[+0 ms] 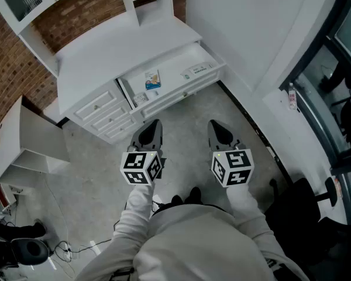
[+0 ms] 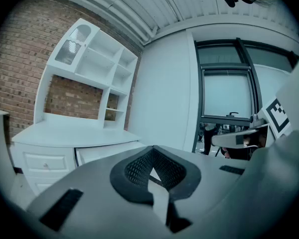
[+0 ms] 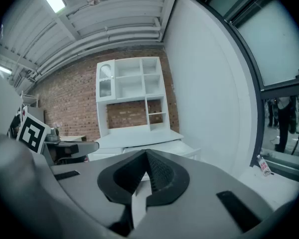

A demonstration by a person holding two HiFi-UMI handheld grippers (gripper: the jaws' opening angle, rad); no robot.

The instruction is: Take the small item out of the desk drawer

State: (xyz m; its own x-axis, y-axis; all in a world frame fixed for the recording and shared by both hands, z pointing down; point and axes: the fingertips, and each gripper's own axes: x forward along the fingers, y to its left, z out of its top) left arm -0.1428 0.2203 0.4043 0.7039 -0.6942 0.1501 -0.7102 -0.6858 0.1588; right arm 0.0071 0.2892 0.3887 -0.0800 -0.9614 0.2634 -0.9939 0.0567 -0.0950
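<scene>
The white desk (image 1: 111,45) stands ahead of me with its wide drawer (image 1: 173,75) pulled open. Inside lie a small blue-and-white packet (image 1: 152,79), a smaller item (image 1: 139,99) at the drawer's left front, and a white labelled item (image 1: 197,70) towards the right. My left gripper (image 1: 152,124) hovers above the floor just short of the drawer front, its jaws shut and empty. The right gripper (image 1: 215,125) hangs beside it at the same height, also shut on nothing. In the left gripper view the desk (image 2: 70,133) sits beyond the closed pads (image 2: 134,168).
A stack of small drawers (image 1: 102,113) fills the desk's left side, with a hutch (image 3: 132,91) above. A white side unit (image 1: 29,139) stands at the left, cables (image 1: 76,247) trail on the floor, and a dark chair (image 1: 307,206) and glazed wall (image 1: 339,81) are at the right.
</scene>
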